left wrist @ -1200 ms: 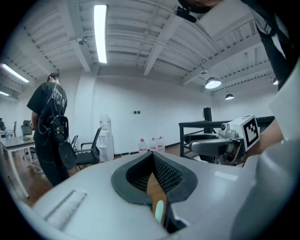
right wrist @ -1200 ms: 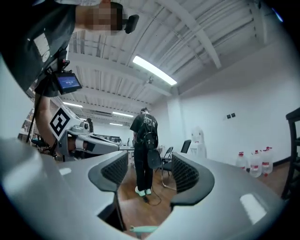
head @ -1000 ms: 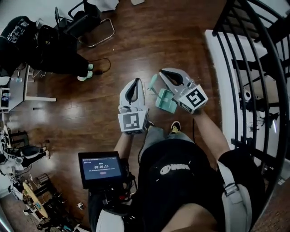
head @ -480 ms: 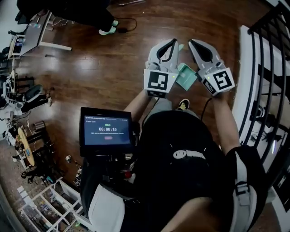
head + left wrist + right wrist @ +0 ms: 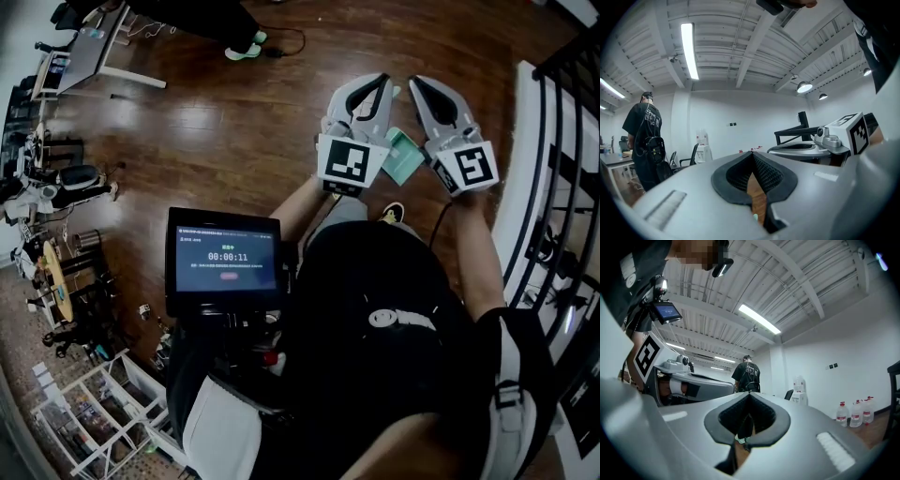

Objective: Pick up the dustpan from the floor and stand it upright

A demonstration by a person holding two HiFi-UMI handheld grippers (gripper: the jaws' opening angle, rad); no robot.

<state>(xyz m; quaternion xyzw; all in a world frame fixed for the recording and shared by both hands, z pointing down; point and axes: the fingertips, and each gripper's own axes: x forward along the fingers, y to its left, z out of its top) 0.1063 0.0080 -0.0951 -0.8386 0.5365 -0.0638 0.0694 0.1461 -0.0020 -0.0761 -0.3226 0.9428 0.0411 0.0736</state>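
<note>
Both grippers are shut, and the green dustpan (image 5: 403,157) shows between them.
The left gripper (image 5: 380,82) and the right gripper (image 5: 417,84) sit side by side over the brown wood floor (image 5: 234,141). Each one has its two jaws closed tight, tip touching tip. The dustpan is low down in the gap between them, near the person's shoe (image 5: 392,214). I cannot tell if it stands up.

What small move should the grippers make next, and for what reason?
Probably open the right gripper and lower it toward the dustpan. It and the left gripper are both shut and empty, held level, while the dustpan sits below between them, untouched. Whether it already stands upright cannot be told.
</note>
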